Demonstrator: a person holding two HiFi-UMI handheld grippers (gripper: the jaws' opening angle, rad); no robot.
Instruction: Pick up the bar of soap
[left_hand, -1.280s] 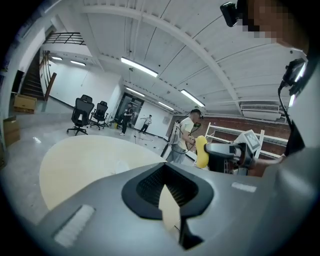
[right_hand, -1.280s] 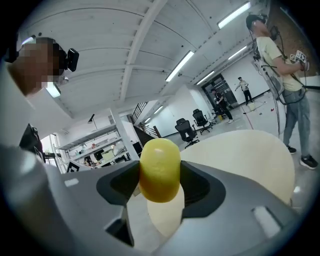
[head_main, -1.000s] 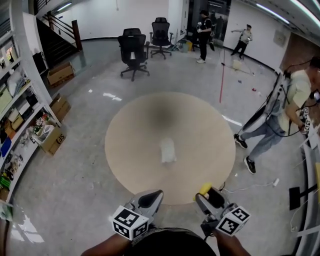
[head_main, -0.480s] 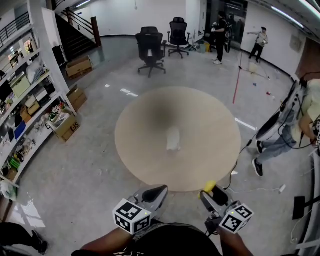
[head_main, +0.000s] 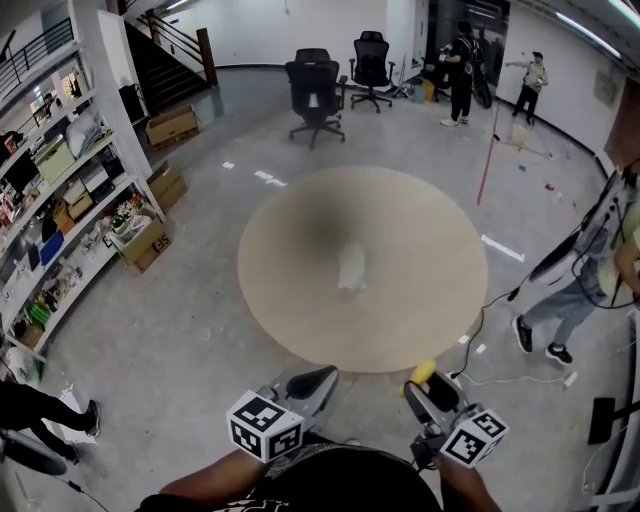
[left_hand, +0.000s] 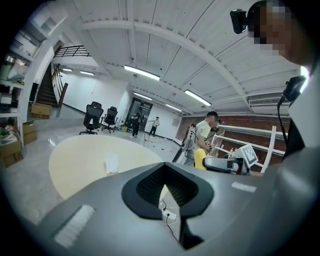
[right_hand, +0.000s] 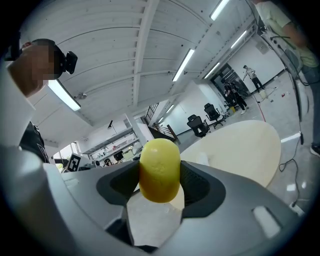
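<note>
A yellow oval bar of soap (head_main: 423, 373) sits clamped between the jaws of my right gripper (head_main: 428, 388), held low in front of the person, short of the near rim of the round beige table (head_main: 290, 300). In the right gripper view the soap (right_hand: 159, 170) fills the middle between the dark pads (right_hand: 200, 187). My left gripper (head_main: 308, 383) is alongside it, jaws shut with nothing in them (left_hand: 167, 187). A small white packet (head_main: 351, 268) lies near the table's middle, also seen as the white packet (left_hand: 111, 163) in the left gripper view.
Shelves (head_main: 55, 210) and cardboard boxes (head_main: 145, 245) line the left wall. Two office chairs (head_main: 316, 92) stand beyond the table. A person (head_main: 590, 290) stands at the right by floor cables (head_main: 480, 345). Another person's legs (head_main: 40, 415) show at lower left.
The view has swung, so the table sits a little further right and up. Both grippers keep their places. Legs have come into view at lower left.
</note>
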